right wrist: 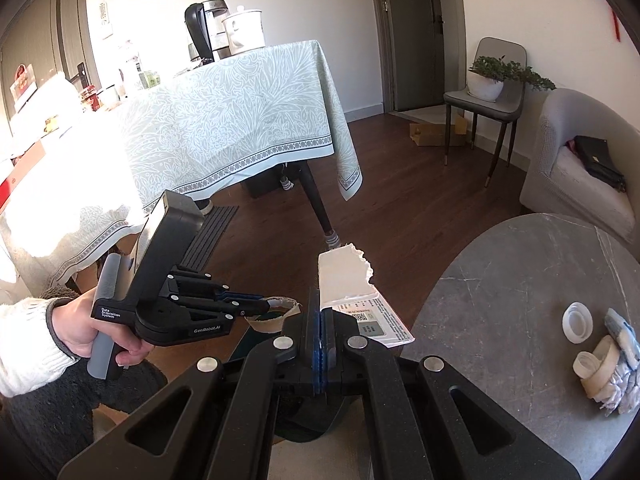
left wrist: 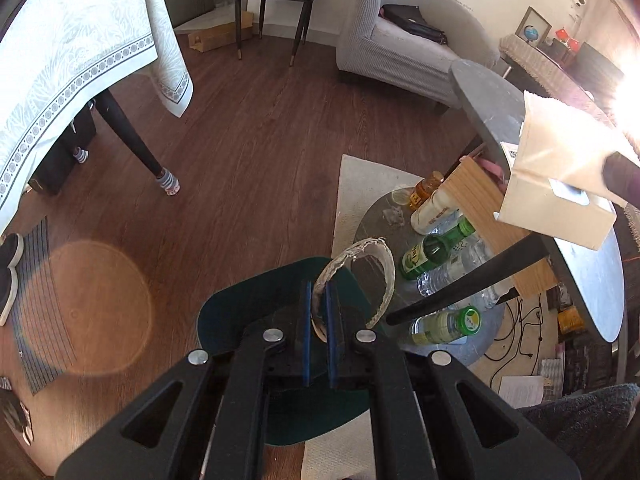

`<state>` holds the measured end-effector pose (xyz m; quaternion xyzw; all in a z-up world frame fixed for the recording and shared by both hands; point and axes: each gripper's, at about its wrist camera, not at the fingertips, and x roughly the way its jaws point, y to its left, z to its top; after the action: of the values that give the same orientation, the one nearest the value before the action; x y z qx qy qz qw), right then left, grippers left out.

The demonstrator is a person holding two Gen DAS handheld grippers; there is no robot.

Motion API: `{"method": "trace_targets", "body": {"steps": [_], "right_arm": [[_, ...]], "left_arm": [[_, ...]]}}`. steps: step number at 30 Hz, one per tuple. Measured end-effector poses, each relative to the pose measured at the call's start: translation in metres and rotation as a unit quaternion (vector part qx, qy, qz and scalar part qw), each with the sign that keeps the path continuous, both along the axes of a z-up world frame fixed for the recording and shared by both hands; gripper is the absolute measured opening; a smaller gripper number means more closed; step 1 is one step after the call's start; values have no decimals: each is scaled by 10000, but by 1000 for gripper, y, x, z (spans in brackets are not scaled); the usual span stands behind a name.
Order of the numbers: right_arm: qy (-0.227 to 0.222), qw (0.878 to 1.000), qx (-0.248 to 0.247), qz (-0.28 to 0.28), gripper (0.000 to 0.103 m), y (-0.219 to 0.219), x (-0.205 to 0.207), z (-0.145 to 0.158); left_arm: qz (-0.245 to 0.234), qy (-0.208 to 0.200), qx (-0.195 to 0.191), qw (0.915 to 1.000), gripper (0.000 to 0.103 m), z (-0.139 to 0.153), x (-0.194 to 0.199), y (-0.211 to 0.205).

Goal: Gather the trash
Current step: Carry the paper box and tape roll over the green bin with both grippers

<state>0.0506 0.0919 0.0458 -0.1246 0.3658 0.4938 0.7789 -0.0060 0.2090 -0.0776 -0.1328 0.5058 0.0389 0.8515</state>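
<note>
My left gripper (left wrist: pixel 319 292) is shut on a torn cardboard tape ring (left wrist: pixel 372 276) and holds it over a dark green bin (left wrist: pixel 248 312) on the floor. The ring also shows in the right wrist view (right wrist: pixel 276 316), with the left gripper (right wrist: pixel 276 305) to my left. My right gripper (right wrist: pixel 320 304) is shut on a torn white paper box (right wrist: pixel 352 284) with a printed label, held beside the round grey table (right wrist: pixel 520 320). The box shows in the left wrist view (left wrist: pixel 560 176). On the table lie a white cap (right wrist: pixel 577 322) and crumpled wrappers (right wrist: pixel 608 368).
Under the table, a low shelf (left wrist: pixel 372 220) holds several bottles (left wrist: pixel 432 252) and a wooden box (left wrist: pixel 492 216). A clothed dining table (right wrist: pixel 224 120), a grey sofa (right wrist: pixel 568 160), a chair with a plant (right wrist: pixel 488 92) and cables on the floor (left wrist: pixel 520 340) surround the spot.
</note>
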Motion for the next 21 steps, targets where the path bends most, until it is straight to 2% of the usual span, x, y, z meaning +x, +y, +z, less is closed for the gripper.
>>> {"method": "trace_targets", "body": {"steps": [7, 17, 18, 19, 21], "right_arm": [[203, 9990, -341, 185, 0, 37, -4, -21], [411, 9947, -802, 502, 0, 81, -16, -44], [437, 9941, -840, 527, 0, 84, -17, -47], [451, 9935, -889, 544, 0, 88, -17, -50], [499, 9924, -970, 567, 0, 93, -17, -56]], "left_arm": [[16, 236, 14, 9997, 8, -15, -8, 11], [-211, 911, -100, 9956, 8, -59, -18, 24], [-237, 963, -135, 9950, 10, -62, -19, 22], [-271, 1002, -156, 9945, 20, -65, -20, 22], [-316, 988, -118, 9945, 28, -68, -22, 22]]}}
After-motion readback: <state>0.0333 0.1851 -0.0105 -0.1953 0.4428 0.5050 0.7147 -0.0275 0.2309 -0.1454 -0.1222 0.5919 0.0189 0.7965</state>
